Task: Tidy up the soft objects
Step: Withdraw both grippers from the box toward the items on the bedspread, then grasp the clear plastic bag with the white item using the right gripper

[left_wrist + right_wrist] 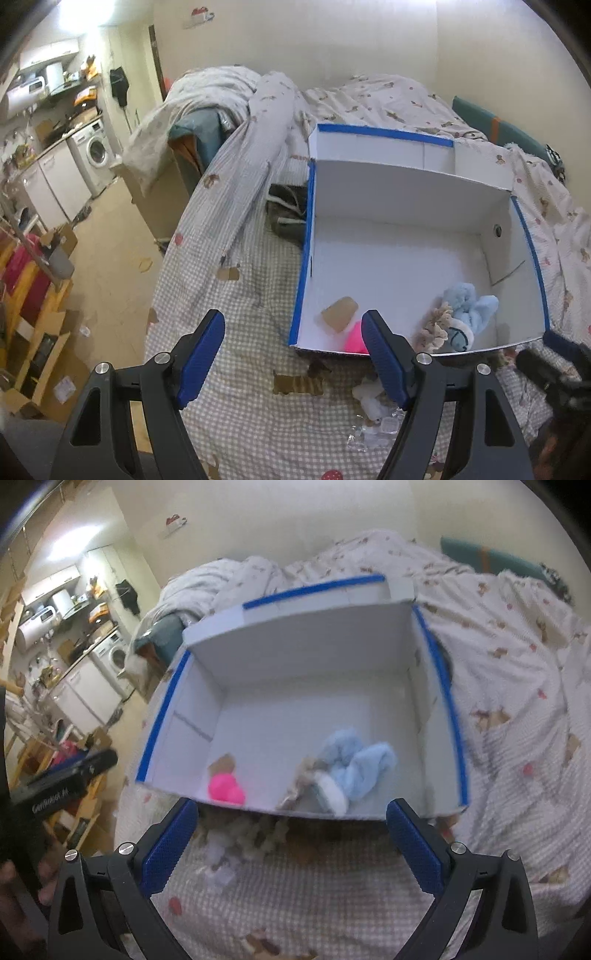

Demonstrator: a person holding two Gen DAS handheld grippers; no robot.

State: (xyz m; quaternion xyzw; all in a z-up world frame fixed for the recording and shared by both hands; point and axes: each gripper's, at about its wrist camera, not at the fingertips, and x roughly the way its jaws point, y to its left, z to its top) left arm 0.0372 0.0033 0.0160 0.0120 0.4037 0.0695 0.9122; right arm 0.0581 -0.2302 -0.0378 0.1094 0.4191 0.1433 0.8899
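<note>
A white cardboard box (pixel 406 184) with blue taped edges stands open on the bed; it also shows in the right wrist view (pixel 295 642). Inside lie a light blue plush toy (pixel 469 306) (pixel 354 764), a pink soft ball (pixel 352 338) (pixel 225 784) and a tan soft piece (pixel 340 312). White and beige soft items (pixel 369 398) (pixel 240 838) lie on the sheet in front of the box. My left gripper (pixel 293 350) is open and empty, near the box's front left corner. My right gripper (pixel 291 840) is open and empty, just before the box's front wall.
The bed has a checked sheet (pixel 240 295) and a rumpled quilt (pixel 258 103) behind the box. A dark bag (pixel 286 214) lies left of the box. The floor, shelves (pixel 33 314) and a washing machine (pixel 94 155) are to the left. The right gripper shows at the left view's edge (pixel 554 365).
</note>
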